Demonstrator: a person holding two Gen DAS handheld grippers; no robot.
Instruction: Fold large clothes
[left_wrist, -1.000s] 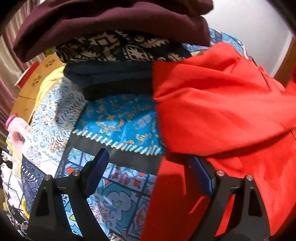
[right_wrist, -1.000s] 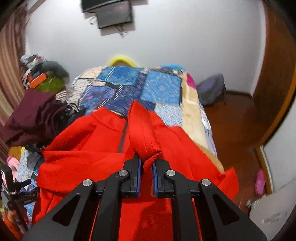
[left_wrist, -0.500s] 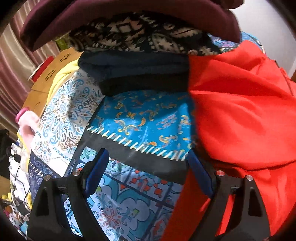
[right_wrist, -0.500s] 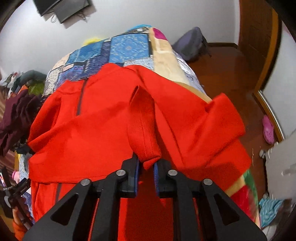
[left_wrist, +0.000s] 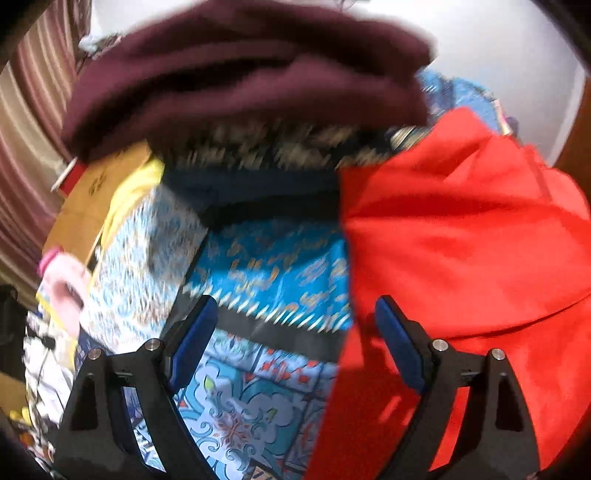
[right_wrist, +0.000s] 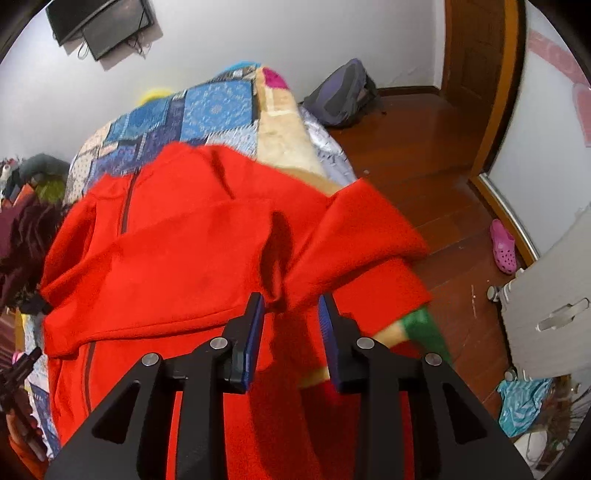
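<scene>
The right claw (right_wrist: 291, 308) has just been opening and has let go of the sleeve it pinched a second ago; that sleeve now lies across the red jacket (right_wrist: 177, 258), a fold between the parted pads. The left claw (left_wrist: 291, 317) gapes wide, empty, over the quilt (left_wrist: 273, 266). The jacket lies spread on the bed, beside a pile of folded clothes (left_wrist: 243, 85). Beyond is a wooden floor (right_wrist: 436, 177).

The red fleece jacket (right_wrist: 177, 258) lies front-up on the patchwork bedspread (right_wrist: 207, 110), its dark zipper running lengthwise. One sleeve is folded across the chest; the other side drapes over the bedspread's right edge.
</scene>
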